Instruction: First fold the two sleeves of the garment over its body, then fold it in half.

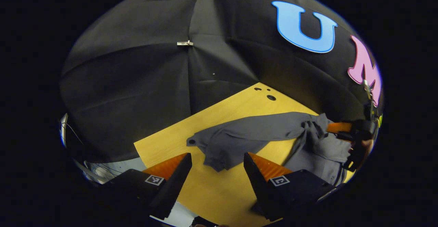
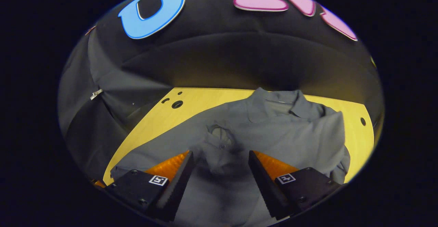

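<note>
A grey collared shirt (image 1: pixel 246 134) lies spread on the yellow wooden table (image 1: pixel 212 192). One long sleeve runs toward me, and its cuff end (image 1: pixel 219 160) lies just ahead of my left gripper (image 1: pixel 217 172), which is open and holds nothing. In the right gripper view the shirt (image 2: pixel 273 131) lies face up with its collar (image 2: pixel 280 102) at the far side. My right gripper (image 2: pixel 220 172) hovers open over the shirt's chest, where the cloth is bunched. The same right gripper (image 1: pixel 337 132), held by a hand, sits over the shirt body at the far right of the left gripper view.
Small round holes (image 1: pixel 271 97) mark the table's far corner, also seen as holes (image 2: pixel 177 104) left of the shirt. Black cloth walls close the table's far sides. A white wire object (image 1: pixel 102 172) sits below the table's near-left edge.
</note>
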Motion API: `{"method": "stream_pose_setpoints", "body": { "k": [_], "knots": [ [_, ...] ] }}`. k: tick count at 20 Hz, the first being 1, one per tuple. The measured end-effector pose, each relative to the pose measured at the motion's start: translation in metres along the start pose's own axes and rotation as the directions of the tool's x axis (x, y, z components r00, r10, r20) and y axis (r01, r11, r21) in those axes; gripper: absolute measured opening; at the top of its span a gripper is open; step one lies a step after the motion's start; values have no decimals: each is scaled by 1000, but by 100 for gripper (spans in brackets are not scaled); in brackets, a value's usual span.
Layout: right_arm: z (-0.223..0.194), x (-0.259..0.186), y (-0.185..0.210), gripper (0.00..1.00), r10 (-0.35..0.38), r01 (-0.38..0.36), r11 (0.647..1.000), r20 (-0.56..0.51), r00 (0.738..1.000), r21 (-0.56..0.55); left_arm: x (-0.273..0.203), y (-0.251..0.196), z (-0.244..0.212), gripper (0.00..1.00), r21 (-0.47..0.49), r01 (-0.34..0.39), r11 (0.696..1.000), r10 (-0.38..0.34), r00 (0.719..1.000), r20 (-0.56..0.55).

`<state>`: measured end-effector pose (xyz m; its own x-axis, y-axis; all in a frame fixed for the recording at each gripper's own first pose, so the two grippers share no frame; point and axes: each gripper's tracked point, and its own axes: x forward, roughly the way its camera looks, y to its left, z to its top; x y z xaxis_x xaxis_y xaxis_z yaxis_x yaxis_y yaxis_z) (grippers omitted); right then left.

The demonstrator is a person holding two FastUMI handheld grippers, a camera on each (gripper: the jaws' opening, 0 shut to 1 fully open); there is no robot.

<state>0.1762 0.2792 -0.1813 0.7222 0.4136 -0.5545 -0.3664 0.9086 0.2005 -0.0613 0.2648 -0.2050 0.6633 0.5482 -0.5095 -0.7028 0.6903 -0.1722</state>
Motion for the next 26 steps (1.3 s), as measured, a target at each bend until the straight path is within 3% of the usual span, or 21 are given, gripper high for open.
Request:
{"method": "stream_pose_setpoints", "body": {
  "k": [4,5,6,7,9,12,14,18,19,20,24,25,26],
  "knots": [
    [-16,-64,-34,99,-80,80,997,37,996,-5,49,11,0,96,40,-11,999,12,1000,-24],
    [-18,-79,-42,99,-94,95,995,46,995,-11,60,13,0,92,67,-13,998,15,999,-33],
    [-18,-95,-50,99,-109,110,994,58,992,-17,72,17,-2,96,89,-15,996,19,999,-37],
    [-20,-112,-60,99,-125,127,992,69,990,-23,83,17,-2,92,100,-13,995,18,999,-45],
    [-26,-146,-76,99,-159,162,986,87,983,-33,101,17,-2,96,109,-19,994,25,998,-51],
    [-43,-193,-97,99,-205,218,969,118,972,-114,121,24,4,92,150,-32,988,39,998,-43],
    [-57,-219,-107,99,-235,252,955,122,964,-154,134,20,-7,96,166,-7,986,23,995,-93],
    [-90,-250,-118,98,-283,291,951,87,955,-100,144,18,-16,98,192,33,981,-7,991,-135],
    [-95,-256,-121,98,-296,302,951,85,952,-73,145,15,-14,90,203,45,978,-18,991,-131],
    [-100,-260,-122,98,-305,310,950,81,949,-46,146,14,-16,93,215,60,975,-29,989,-146],
    [-118,-272,-129,98,-323,322,947,64,944,19,146,-4,-19,68,264,124,957,-78,981,-178],
    [-119,-275,-131,98,-326,325,946,67,943,25,145,-8,-21,47,283,136,950,-86,980,-181],
    [-121,-278,-134,98,-329,328,944,72,941,30,142,-10,-22,33,308,143,941,-89,979,-184]
  ]
}}
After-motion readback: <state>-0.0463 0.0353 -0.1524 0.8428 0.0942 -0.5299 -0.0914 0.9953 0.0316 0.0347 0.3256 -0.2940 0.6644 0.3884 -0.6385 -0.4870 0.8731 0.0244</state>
